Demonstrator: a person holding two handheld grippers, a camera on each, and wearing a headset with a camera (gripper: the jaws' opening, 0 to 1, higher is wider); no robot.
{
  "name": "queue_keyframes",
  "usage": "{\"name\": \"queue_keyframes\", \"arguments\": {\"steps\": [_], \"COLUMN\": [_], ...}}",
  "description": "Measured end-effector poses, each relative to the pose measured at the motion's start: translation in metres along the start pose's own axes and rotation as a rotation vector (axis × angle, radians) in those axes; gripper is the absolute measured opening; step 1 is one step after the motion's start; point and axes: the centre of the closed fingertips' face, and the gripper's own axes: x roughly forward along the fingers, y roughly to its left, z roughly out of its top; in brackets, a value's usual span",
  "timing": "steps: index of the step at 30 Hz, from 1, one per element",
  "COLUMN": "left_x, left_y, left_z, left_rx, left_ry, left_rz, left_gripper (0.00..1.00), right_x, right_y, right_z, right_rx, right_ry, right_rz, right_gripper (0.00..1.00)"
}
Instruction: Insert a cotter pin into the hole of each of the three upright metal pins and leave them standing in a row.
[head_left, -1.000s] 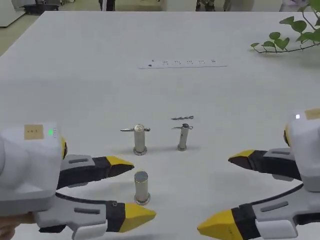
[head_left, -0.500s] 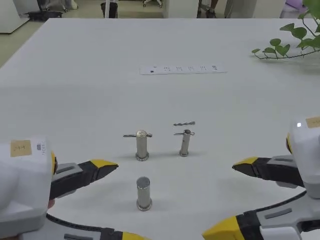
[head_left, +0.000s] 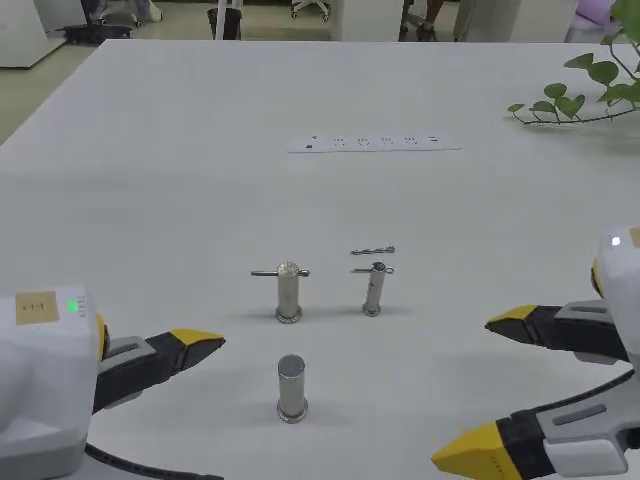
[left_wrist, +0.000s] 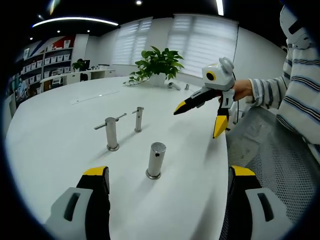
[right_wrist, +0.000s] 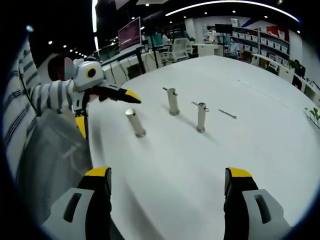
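Near pin (head_left: 291, 388), left pin (head_left: 288, 295) and right pin (head_left: 374, 290): smooth metal with a satin sheen; loose cotter pin (head_left: 372, 251): thin bright wire; bench (head_left: 180, 200): smooth matt white. Left tongs (left_wrist: 168, 172) and right tongs (head_left: 475, 390): glossy white plastic shells, matt black jaws, yellow tips; sleeve (left_wrist: 267, 92): striped cloth.

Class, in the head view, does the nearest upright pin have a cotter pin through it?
No, the nearest pin stands bare; a loose cotter pin lies beyond.

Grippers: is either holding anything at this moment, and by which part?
Nothing is held. The left gripper and right gripper are both open and empty; the loose cotter pin lies on the table.
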Motion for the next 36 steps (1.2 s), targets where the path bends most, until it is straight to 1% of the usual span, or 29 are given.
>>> {"name": "queue_keyframes", "arguments": {"steps": [2,8,10,11,14,17,20,21,22,23,24,26,28,30,34,36], "left_x": [0.0,-0.002,-0.002,-0.002,-0.002,-0.002,-0.002,-0.003,-0.003,-0.004,-0.004,-0.006,-0.008,-0.009,-0.013,-0.014], "left_y": [0.001,0.0,-0.002,-0.004,-0.004,-0.005,-0.006,-0.005,-0.005,-0.004,-0.003,-0.004,-0.004,-0.003,-0.002,-0.001], "left_z": [-0.003,-0.007,-0.007,-0.007,-0.007,-0.009,-0.01,-0.011,-0.011,-0.012,-0.012,-0.011,-0.011,-0.011,-0.006,-0.004], "left_rx": [0.002,-0.01,-0.017,-0.025,-0.028,-0.04,-0.034,-0.018,-0.017,-0.025,-0.035,-0.036,-0.047,-0.044,-0.056,-0.059], "left_ry": [0.011,0.017,0.012,0.011,0.005,0.013,0.019,0.017,0.018,0.021,0.016,0.011,0.005,0.008,-0.008,-0.015], "left_rz": [0.005,0.012,0.0,-0.009,-0.005,-0.008,-0.006,0.006,0.008,0.012,0.017,0.021,0.024,0.036,0.05,0.053], "left_gripper": [0.99,0.99,0.99,0.99,0.99,0.99,0.99,0.97,0.92,0.91,0.91,0.94,0.93,0.93,0.95,0.96], "right_x": [-0.001,-0.006,-0.009,-0.01,-0.014,-0.017,-0.019,-0.019,-0.02,-0.02,-0.02,-0.02,-0.02,-0.019,-0.014,-0.012], "right_y": [-0.002,-0.01,-0.014,-0.016,-0.029,-0.038,-0.046,-0.049,-0.053,-0.055,-0.06,-0.065,-0.073,-0.077,-0.084,-0.088], "right_z": [0.001,0.005,0.008,0.009,0.012,0.016,0.023,0.025,0.027,0.028,0.029,0.031,0.034,0.037,0.044,0.045], "right_rx": [-0.002,-0.024,-0.036,-0.042,-0.069,-0.088,-0.112,-0.119,-0.128,-0.136,-0.148,-0.161,-0.177,-0.184,-0.181,-0.195], "right_ry": [0.0,0.011,0.011,0.014,0.035,0.045,0.05,0.054,0.062,0.069,0.077,0.089,0.102,0.104,0.107,0.117], "right_rz": [-0.002,-0.012,-0.017,-0.023,-0.042,-0.051,-0.059,-0.06,-0.061,-0.061,-0.063,-0.066,-0.07,-0.071,-0.05,-0.046], "right_gripper": [0.95,0.95,0.95,0.95,0.94,0.94,0.94,0.94,0.94,0.94,0.94,0.94,0.94,0.94,0.93,0.93]}}
